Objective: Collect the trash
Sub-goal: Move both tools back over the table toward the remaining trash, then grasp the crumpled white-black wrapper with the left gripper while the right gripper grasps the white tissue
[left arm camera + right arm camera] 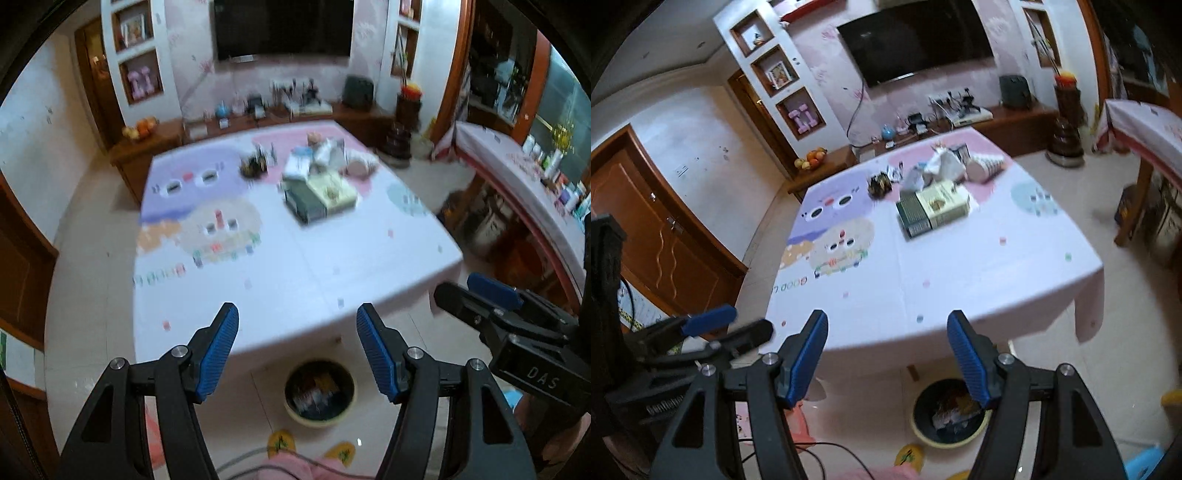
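A table with a cartoon-print cloth [314, 273] [960, 280] fills both views. At its far side lie a flat green-and-cream box [319, 197] [932, 210], crumpled white paper and wrappers [325, 153] [942, 164], a tipped paper cup [986, 166] and a dark crumpled wrapper [254, 165] [879, 184]. A round bin [319, 393] [951, 413] holding trash stands on the floor by the table's near edge. My left gripper [297, 343] hangs open and empty above that edge. My right gripper [886, 345] is open and empty too. Each gripper shows at the side of the other's view.
A low wooden cabinet [1015, 118] with a television [282, 26] above runs along the far wall. A second clothed table [524, 184] with bottles stands at the right. Yellow slippers [280, 443] and a cable [820, 448] lie on the tiled floor below me.
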A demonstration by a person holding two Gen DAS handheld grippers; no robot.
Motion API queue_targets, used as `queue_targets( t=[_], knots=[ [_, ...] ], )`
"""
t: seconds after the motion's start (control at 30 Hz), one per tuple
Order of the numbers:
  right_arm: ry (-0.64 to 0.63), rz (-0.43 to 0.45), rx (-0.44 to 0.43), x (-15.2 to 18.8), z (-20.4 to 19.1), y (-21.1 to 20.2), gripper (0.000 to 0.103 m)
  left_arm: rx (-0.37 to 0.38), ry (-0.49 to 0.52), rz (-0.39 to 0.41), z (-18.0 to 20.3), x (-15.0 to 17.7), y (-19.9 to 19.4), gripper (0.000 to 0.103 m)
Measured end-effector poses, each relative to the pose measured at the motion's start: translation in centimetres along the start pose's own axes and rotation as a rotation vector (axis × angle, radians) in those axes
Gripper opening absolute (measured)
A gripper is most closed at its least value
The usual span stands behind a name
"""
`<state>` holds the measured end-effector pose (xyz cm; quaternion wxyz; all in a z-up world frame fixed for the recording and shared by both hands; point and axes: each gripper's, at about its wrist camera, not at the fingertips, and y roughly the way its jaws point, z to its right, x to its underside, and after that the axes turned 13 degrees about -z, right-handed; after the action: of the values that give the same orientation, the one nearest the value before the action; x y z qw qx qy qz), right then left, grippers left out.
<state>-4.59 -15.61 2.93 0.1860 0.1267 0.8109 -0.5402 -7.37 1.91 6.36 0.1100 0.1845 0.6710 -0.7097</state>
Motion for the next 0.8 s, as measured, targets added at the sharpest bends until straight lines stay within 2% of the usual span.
queue_targets(
  t=[0.13, 0.27, 0.43, 0.57, 0.67, 0.8],
  knots=[
    [-0.024, 0.017, -0.002, -2.4, 0.0, -0.6, 0.067, -0.026, 0.012, 0.063, -0.3, -2.0, -1.7, 0.065],
    [-0.058, 0.034, 0.005, -5.0, -0.4, -0.5, 0.067, -0.010, 0.024, 0.069, -0.9, -4.5, -2.4, 0.065],
    [-0.085, 0.052, 0.024, -8.8, -1.0, 0.5, 0.067, -0.025, 0.045, 0.068, -1.9, -8.6, -2.0, 0.066],
    [-0.100, 0.067, 0.051, -12.5, -1.7, 1.8, 0.067, -0.001, 0.030, 0.047, -3.8, -12.9, 0.0, 0.073],
    [-0.106, 0.073, 0.071, -15.7, -2.2, 3.2, 0.067, 0.009, 0.005, 0.006, -5.9, -17.0, 2.6, 0.073],
    [-0.066, 0.059, 0.084, -20.3, -2.3, 6.1, 0.067, 0.035, -0.044, -0.069, -9.4, -23.3, 7.9, 0.073]
  ],
)
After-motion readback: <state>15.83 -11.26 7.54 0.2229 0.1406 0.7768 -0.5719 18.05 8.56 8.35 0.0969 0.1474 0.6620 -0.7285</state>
